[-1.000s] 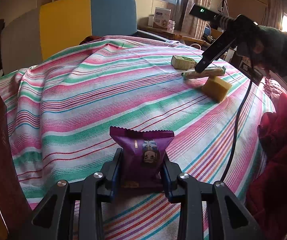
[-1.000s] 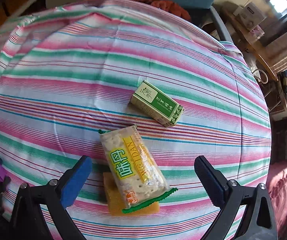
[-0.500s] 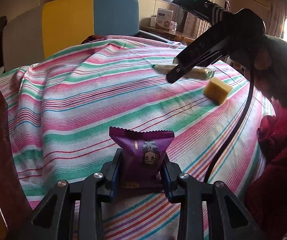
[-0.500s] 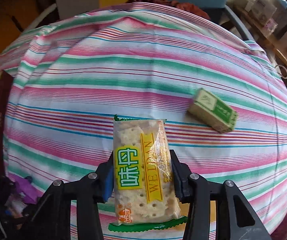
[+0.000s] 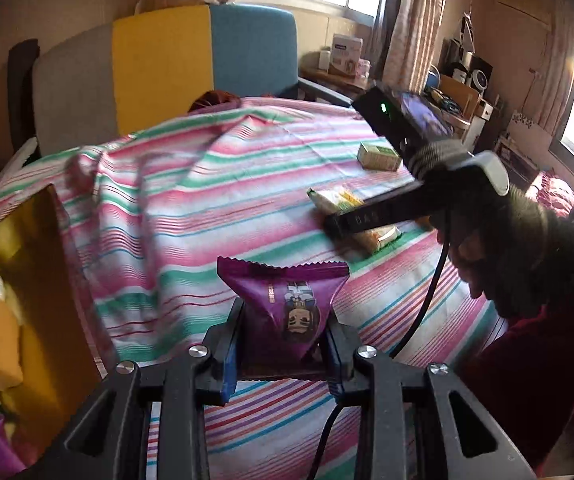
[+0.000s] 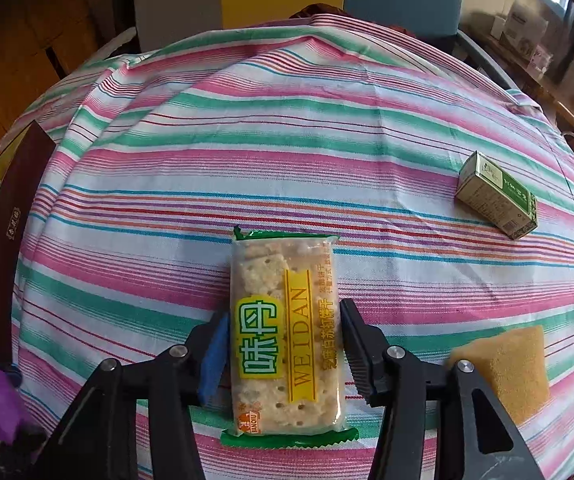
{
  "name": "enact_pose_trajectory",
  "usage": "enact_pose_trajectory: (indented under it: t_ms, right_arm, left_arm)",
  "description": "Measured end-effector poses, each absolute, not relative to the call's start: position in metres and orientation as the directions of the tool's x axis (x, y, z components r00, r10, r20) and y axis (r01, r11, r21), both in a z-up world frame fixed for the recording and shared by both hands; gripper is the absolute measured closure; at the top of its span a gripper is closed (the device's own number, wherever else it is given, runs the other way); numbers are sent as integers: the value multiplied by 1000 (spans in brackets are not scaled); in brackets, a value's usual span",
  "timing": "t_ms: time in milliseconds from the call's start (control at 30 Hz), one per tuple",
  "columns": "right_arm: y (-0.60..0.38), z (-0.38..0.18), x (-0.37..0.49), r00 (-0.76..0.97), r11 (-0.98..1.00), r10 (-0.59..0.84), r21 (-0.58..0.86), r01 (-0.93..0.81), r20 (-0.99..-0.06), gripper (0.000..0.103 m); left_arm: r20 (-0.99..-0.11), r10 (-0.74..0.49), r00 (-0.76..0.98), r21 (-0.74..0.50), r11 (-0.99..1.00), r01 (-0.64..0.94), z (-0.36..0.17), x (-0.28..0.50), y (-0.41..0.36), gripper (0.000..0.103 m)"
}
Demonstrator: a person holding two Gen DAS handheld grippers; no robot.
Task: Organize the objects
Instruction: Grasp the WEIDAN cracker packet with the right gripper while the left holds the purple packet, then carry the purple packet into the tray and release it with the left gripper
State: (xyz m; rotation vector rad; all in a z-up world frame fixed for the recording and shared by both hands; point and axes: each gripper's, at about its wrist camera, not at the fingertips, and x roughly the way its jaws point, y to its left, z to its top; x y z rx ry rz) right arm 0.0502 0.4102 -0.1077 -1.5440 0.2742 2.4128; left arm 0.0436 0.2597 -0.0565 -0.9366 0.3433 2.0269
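Foil pouch (image 5: 287, 304) crinkled, purple | cracker pack (image 6: 285, 336) glossy, oblong

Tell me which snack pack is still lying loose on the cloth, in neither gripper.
The small green box, far right on the striped cloth. The cracker pack sits between the right gripper's jaws; the purple pouch is in the left gripper.

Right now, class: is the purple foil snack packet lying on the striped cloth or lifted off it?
Lifted. The purple foil snack packet stands upright, clamped in the left gripper, with the striped cloth visible beneath.
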Motion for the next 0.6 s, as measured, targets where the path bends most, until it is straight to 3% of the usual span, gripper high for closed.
enact_pose_trajectory:
  t_ms: [600]
  right_arm:
    - [404, -104, 48, -417, -957, 172, -51, -285, -892, 49]
  left_arm:
    - [-682, 483, -549, -83, -797, -599, -5, 7, 166, 69]
